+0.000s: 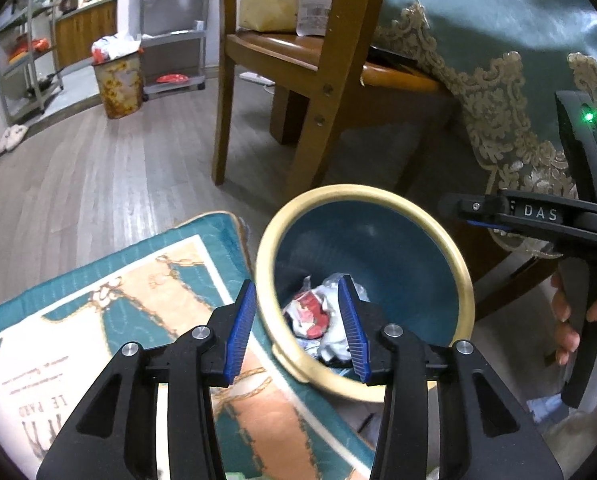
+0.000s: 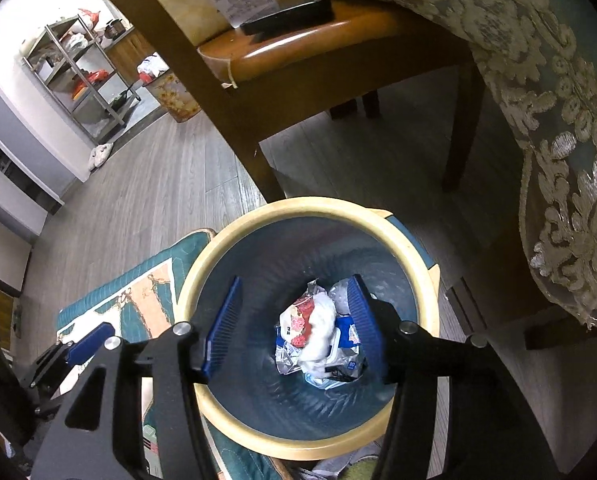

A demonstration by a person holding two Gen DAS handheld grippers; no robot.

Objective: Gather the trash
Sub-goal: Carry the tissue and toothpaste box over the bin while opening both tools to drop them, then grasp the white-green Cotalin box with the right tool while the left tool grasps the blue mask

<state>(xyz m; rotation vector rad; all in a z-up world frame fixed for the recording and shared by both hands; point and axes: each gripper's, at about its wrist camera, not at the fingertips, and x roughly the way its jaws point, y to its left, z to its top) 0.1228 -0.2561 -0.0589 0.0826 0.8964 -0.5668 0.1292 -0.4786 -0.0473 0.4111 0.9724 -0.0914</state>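
1. Left wrist view: a grey wood floor (image 1: 98,184) runs under a wooden chair (image 1: 310,80); a teal printed mat (image 1: 138,320) lies beside the cream-rimmed bin (image 1: 464,280). The left gripper (image 1: 298,328) hangs with its jaws apart and empty, straddling the near rim. Crumpled wrappers (image 1: 310,316) lie at the bottom.

2. Right wrist view: the right gripper (image 2: 294,328) hovers over the bin's mouth, jaws apart, nothing between them. The drop looks finished; lifting straight up should avoid knocking the rim.

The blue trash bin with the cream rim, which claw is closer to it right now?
Right. The right claw hangs open directly above the trash bin mouth; the left claw is open over its near-left rim, beside the patterned cushion.
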